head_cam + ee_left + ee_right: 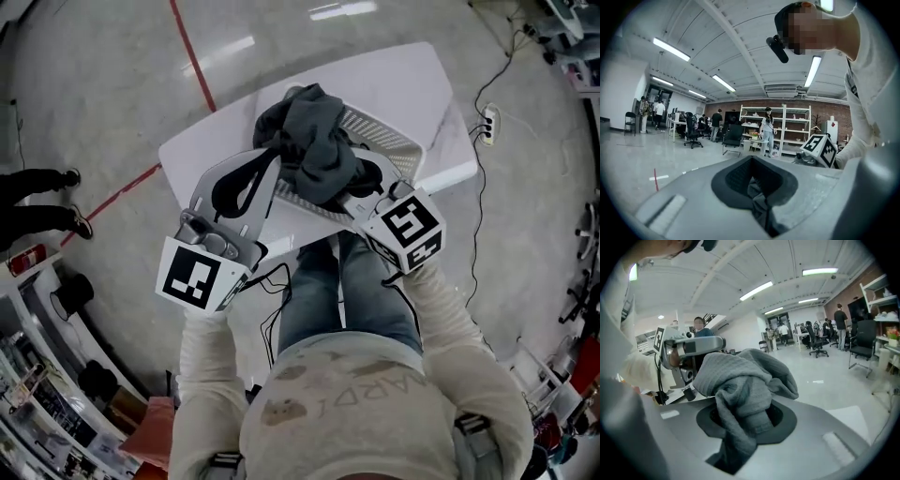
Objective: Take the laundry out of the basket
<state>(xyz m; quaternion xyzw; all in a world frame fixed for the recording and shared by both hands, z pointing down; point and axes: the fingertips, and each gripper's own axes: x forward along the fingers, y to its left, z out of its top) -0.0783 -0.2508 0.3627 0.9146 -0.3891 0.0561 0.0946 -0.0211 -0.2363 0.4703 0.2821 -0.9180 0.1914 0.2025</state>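
Above table (403, 75) — left gripper (265, 167), right gripper (367, 171) clutch laundry (319, 141).

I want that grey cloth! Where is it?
Head view, centre: the grey cloth is held by the left gripper and right gripper, just above the white basket.

- laundry (314, 141): matt grey cloth, ribbed knit
- basket (380, 129): white perforated plastic
- surface (403, 75): smooth white, slight sheen
- floor (94, 84): glossy polished grey
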